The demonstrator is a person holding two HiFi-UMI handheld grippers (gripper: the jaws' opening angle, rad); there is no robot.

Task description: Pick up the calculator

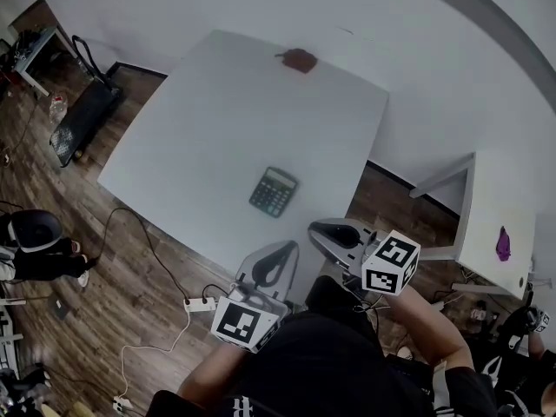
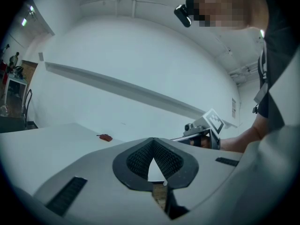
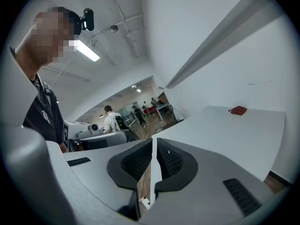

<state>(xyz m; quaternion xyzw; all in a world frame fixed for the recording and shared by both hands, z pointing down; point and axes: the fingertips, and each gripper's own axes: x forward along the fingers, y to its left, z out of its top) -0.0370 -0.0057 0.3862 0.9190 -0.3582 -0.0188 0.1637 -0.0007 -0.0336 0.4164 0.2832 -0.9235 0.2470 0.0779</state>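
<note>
A dark green calculator [image 1: 273, 191] lies flat on the white table [image 1: 217, 120], near its front edge. Both grippers hang short of that edge, close to my body and apart from the calculator. My left gripper [image 1: 282, 248] is below and slightly right of it, jaws shut on nothing. My right gripper [image 1: 320, 228] is to the lower right, also shut and empty. The left gripper view shows the pads [image 2: 140, 156] meeting at the tip, and the right gripper [image 2: 206, 128] beyond. In the right gripper view only a thin slit parts the pads [image 3: 136, 161]. Neither gripper view shows the calculator.
A small red-brown object [image 1: 300, 60] lies near the table's far edge, also seen as a red object [image 2: 105, 137] and red object [image 3: 238, 110]. A second white table [image 1: 495, 198] with a purple item [image 1: 503, 244] stands right. A power strip [image 1: 200, 303] and cables lie on the wood floor.
</note>
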